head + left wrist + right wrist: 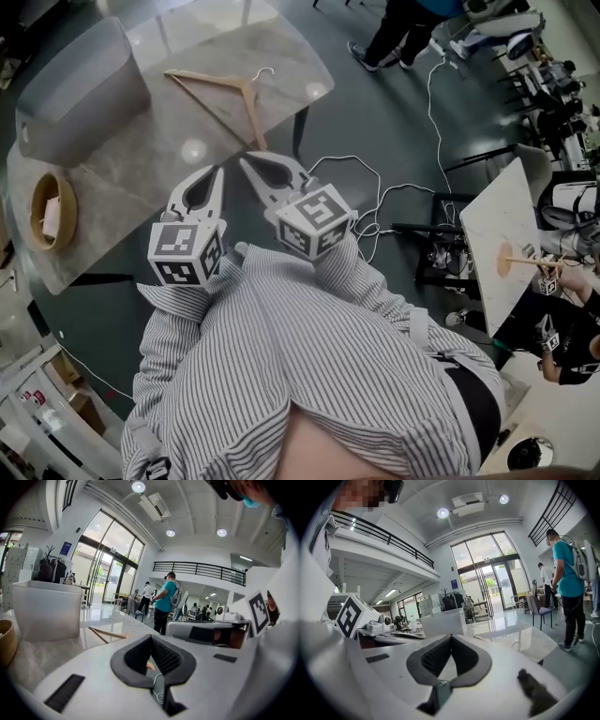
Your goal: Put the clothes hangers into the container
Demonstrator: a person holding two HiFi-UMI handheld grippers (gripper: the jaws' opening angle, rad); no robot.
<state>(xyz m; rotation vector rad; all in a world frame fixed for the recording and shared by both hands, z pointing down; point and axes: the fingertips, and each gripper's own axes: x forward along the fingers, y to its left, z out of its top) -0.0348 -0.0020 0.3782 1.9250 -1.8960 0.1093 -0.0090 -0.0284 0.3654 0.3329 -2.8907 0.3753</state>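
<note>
On the pale marbled tabletop we find one clothes hanger lying flat: light wood, a triangle of two sloping arms and a crossbar, with a thin silver hook at its top that curls away from us. It lies to the right of the grey container, an open bin with plain walls, and is apart from it. A round wooden bowl stands at the tabletop's left edge, nearer to us than the container.

We hold both grippers side by side over the near edge of the tabletop, pointing towards the hanger. The left gripper has its jaws closed tip to tip, with nothing held between them. The right gripper is the same: tips together, nothing gripped. In the head view the hanger's near arm ends just beyond the right gripper's tips, and the left gripper sits a little further to the side of it. From the left gripper view the hanger lies ahead and to the left of the jaws, with the container beyond it on the left
</note>
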